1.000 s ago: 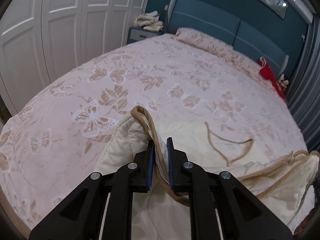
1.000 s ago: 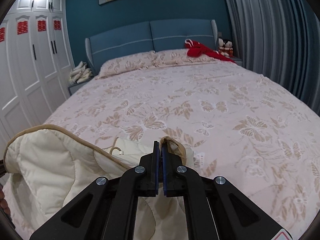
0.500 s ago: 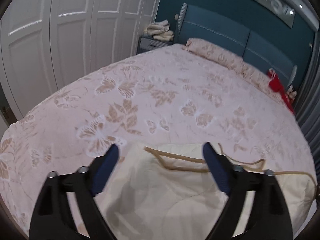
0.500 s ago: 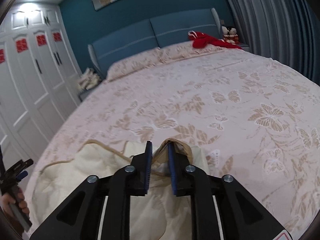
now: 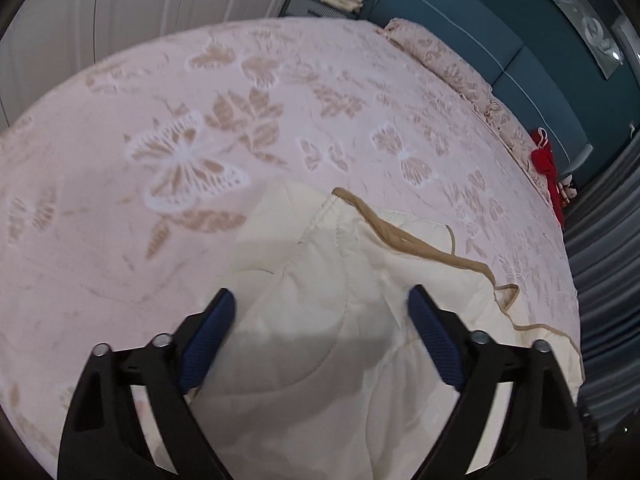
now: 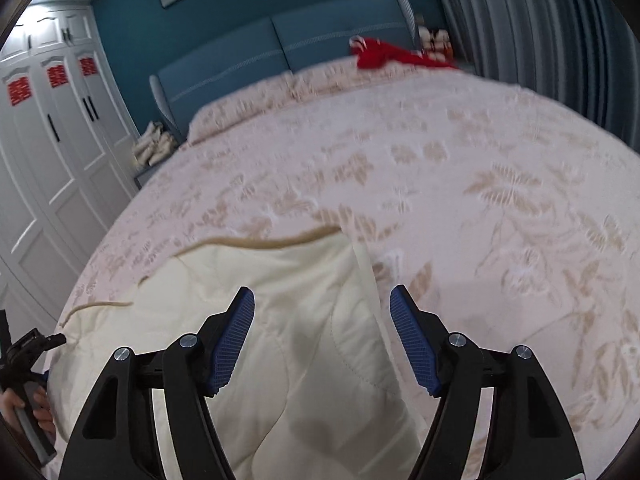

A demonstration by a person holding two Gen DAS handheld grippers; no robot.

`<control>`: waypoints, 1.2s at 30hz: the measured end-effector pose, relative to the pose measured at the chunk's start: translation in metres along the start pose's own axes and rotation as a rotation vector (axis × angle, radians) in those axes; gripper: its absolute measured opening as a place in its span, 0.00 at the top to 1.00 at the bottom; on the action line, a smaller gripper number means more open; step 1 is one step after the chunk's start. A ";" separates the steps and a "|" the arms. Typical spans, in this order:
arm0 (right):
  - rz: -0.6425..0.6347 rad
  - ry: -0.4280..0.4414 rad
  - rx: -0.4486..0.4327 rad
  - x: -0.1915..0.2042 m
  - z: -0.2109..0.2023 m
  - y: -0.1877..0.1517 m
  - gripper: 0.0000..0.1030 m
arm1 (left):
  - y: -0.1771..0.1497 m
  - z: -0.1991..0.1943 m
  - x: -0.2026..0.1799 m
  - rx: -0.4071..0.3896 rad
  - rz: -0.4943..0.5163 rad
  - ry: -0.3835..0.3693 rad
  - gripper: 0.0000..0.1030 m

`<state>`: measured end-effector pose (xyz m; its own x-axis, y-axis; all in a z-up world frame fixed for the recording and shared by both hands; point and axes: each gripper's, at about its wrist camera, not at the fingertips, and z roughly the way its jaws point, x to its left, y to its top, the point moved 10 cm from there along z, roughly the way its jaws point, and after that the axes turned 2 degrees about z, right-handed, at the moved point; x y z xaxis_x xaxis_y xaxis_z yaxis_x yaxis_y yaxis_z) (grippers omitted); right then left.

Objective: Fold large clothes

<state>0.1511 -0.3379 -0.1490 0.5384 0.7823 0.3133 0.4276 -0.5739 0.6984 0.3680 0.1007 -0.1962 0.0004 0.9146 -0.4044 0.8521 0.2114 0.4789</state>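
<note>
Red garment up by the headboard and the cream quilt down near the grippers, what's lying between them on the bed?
Nothing: in the right wrist view, only bare butterfly-print bedspread separates the cream quilt from the red garment.

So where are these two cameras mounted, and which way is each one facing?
Left wrist view: sits on the left gripper, looking down its two black fingers, jaws closing with nothing pinched, at the cream quilt on the bed.
Right wrist view: sits on the right gripper, jaws opening over the quilt, facing the headboard; a hand shows at the lower left.
Both share the quilt, bed, headboard and red cloth.
</note>
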 end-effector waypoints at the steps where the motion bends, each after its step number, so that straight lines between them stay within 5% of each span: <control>1: 0.007 0.007 0.020 0.001 0.007 -0.002 0.40 | 0.001 0.002 -0.001 0.002 -0.005 -0.002 0.40; 3: 0.004 0.010 0.058 0.006 0.020 -0.006 0.48 | 0.005 0.002 -0.003 0.003 -0.006 -0.014 0.59; 5: -0.026 -0.007 0.093 0.012 0.033 -0.006 0.80 | 0.009 0.002 -0.006 0.007 0.001 -0.018 0.77; 7: -0.050 -0.007 0.098 0.019 0.039 -0.001 0.91 | 0.016 -0.003 -0.011 -0.009 0.015 -0.018 0.88; 12: -0.057 0.048 -0.035 0.041 0.016 0.042 0.93 | 0.048 -0.036 -0.028 -0.144 0.034 -0.037 0.90; 14: -0.083 0.009 -0.063 0.043 0.018 0.049 0.93 | 0.057 -0.036 -0.029 -0.165 0.040 -0.005 0.90; 22: -0.154 -0.127 0.047 0.024 0.076 0.014 0.93 | 0.036 0.031 -0.010 -0.082 0.125 0.196 0.90; 36: -0.205 -0.183 0.118 0.016 0.105 -0.017 0.86 | 0.018 0.053 0.001 -0.109 0.214 0.325 0.76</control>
<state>0.2292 -0.3408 -0.2234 0.5497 0.8342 0.0447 0.6164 -0.4411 0.6523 0.4115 0.0869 -0.2294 -0.0088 0.9996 -0.0276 0.7904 0.0239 0.6121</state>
